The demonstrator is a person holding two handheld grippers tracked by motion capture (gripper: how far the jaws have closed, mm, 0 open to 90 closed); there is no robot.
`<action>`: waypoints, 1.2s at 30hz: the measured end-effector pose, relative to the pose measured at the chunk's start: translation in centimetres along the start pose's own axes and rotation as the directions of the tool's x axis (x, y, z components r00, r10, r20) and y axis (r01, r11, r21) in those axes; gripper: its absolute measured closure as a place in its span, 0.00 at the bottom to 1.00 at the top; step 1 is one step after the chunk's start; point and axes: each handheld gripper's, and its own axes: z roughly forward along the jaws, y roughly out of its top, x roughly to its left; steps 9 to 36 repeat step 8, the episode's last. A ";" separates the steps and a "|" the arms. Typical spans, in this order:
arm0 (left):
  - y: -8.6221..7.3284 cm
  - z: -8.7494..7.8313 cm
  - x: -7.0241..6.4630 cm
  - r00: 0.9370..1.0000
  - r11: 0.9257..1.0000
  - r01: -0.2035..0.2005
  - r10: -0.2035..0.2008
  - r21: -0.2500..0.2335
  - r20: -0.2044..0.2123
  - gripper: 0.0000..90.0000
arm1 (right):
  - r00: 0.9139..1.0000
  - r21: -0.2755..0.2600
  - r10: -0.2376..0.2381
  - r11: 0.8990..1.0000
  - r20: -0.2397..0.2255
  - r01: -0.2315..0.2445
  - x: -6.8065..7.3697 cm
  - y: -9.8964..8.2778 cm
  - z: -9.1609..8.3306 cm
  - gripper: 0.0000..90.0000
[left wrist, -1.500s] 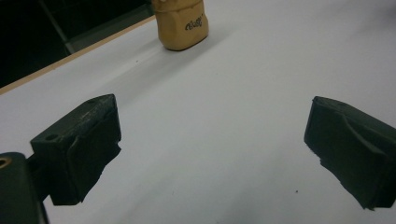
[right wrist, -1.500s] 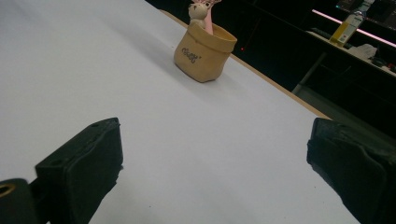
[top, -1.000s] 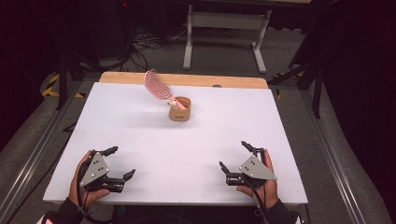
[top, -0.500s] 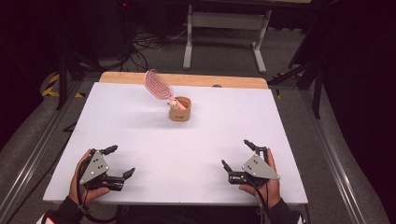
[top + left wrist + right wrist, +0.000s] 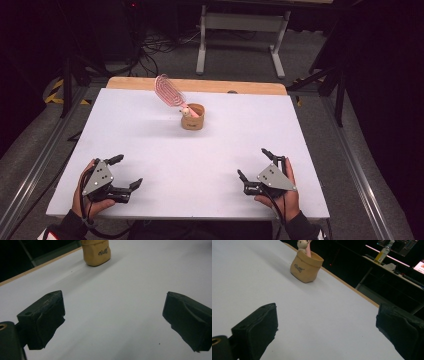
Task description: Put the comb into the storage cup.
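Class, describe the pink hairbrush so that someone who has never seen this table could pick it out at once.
Start at the white table and look toward its far edge, near the middle. There stands a small tan holder with a dark script word on its side. The pink hairbrush stands handle-down in it, its oval slotted head leaning up and left, the only pink thing there.

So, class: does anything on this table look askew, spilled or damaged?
Only one thing leans: the pink hairbrush stands handle-down in the tan pot, tilting back and to the left past its rim. The pot sits upright, nothing is spilled, and I see no damage. Left gripper and right gripper are open, well short of it.
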 end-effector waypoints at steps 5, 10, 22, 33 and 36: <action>0.0 0.0 -0.1 1.000 1.000 -0.009 0.009 0.010 0.002 0.06 | 1.000 0.004 -0.008 1.000 0.002 0.008 0.2 0.0 0.1 0.05; 0.0 0.0 -0.1 1.000 1.000 -0.002 0.002 0.004 0.004 0.06 | 1.000 0.002 0.003 1.000 0.003 -0.003 0.1 0.1 0.1 0.05; 0.0 0.0 -0.1 1.000 1.000 -0.002 0.002 0.004 0.004 0.06 | 1.000 0.002 0.003 1.000 0.003 -0.003 0.1 0.1 0.1 0.05; 0.0 0.0 -0.1 1.000 1.000 -0.002 0.002 0.004 0.004 0.06 | 1.000 0.002 0.003 1.000 0.003 -0.003 0.1 0.1 0.1 0.05; 0.0 0.0 -0.1 1.000 1.000 -0.002 0.002 0.004 0.004 0.06 | 1.000 0.002 0.003 1.000 0.003 -0.003 0.1 0.1 0.1 0.05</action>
